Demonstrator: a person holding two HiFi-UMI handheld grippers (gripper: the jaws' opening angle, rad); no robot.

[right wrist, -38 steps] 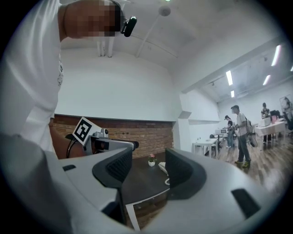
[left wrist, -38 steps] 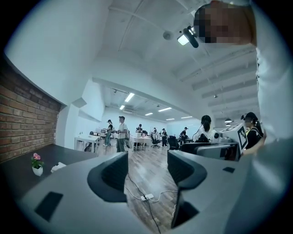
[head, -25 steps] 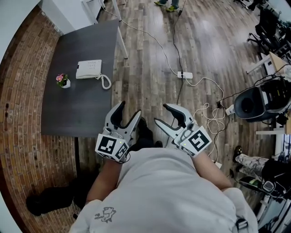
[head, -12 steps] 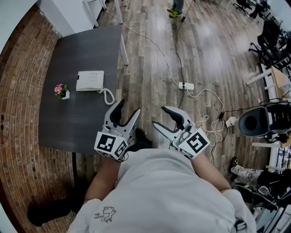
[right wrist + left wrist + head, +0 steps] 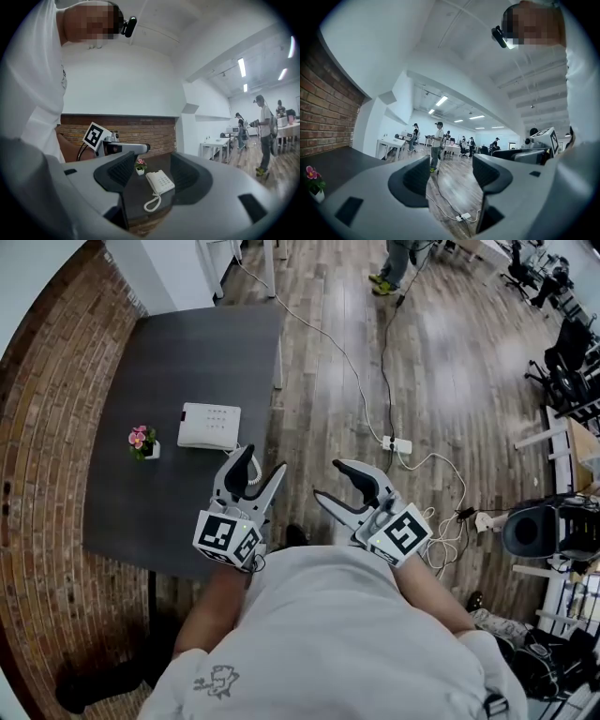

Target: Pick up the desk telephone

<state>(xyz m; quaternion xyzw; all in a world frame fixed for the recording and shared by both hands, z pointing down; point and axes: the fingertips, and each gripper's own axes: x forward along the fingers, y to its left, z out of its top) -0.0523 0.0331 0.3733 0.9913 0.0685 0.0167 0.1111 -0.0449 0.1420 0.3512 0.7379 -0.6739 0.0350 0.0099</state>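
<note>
Though untouched, the desk telephone lies beyond the left hand-held gripper.

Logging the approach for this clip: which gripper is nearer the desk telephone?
Left. The left gripper hangs over the table edge just short of the telephone; the right gripper is off the table over the floor; its empty jaws have just been opening.

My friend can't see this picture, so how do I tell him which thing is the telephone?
Find the dark table beside the brick wall. Two things show on it, and the telephone is the flat white box with a curly cord. Its neighbour, the little pot of pink flowers, is much smaller and colourful.
</note>
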